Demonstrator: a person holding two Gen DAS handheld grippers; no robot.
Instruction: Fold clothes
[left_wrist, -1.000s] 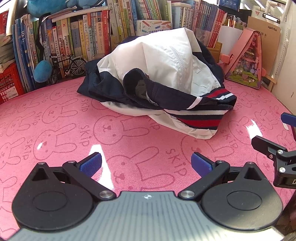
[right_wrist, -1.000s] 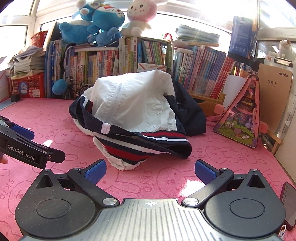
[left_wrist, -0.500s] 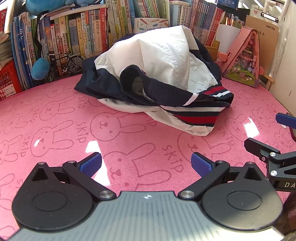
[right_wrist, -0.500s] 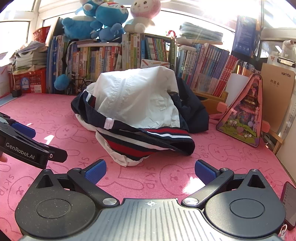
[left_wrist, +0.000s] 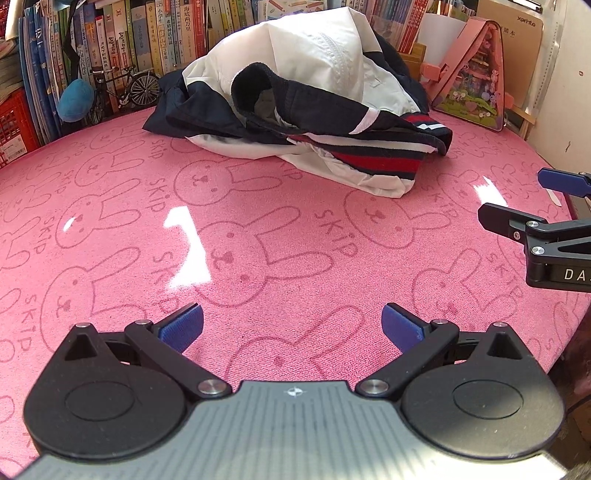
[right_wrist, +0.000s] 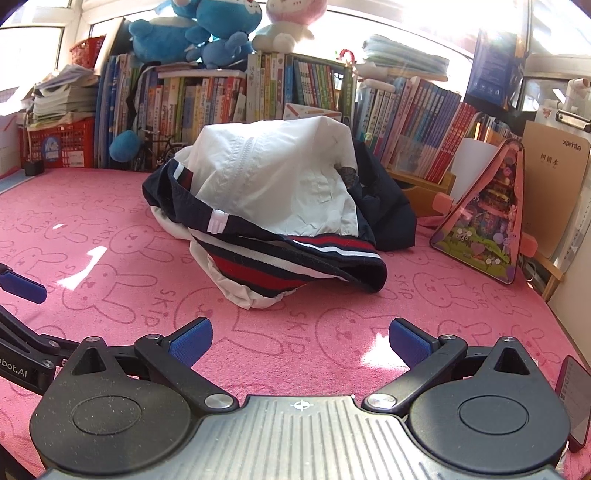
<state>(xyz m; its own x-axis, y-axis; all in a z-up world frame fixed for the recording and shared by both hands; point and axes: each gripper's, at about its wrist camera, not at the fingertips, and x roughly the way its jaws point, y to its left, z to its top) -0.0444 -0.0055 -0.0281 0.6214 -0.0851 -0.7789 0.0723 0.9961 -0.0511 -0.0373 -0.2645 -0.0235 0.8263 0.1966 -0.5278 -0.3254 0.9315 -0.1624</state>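
A crumpled white and navy jacket (left_wrist: 314, 92) with a red, white and navy striped hem lies in a heap on the pink rabbit-print table cover (left_wrist: 258, 236); it also shows in the right wrist view (right_wrist: 273, 199). My left gripper (left_wrist: 291, 326) is open and empty, low over the cover, short of the jacket. My right gripper (right_wrist: 301, 338) is open and empty, just in front of the striped hem. Each gripper shows at the edge of the other's view: the right one (left_wrist: 532, 206) and the left one (right_wrist: 18, 288).
Rows of books (right_wrist: 280, 88) line the back, with plush toys (right_wrist: 207, 33) on top. A toy bicycle (left_wrist: 122, 88) and a red crate (right_wrist: 59, 144) stand at back left. A pink triangular dollhouse (right_wrist: 484, 214) stands at right. A phone (right_wrist: 576, 402) lies at the near right edge.
Both grippers have moved forward toward the jacket, which looks larger and closer. Both stay open and empty. The jacket has not moved.
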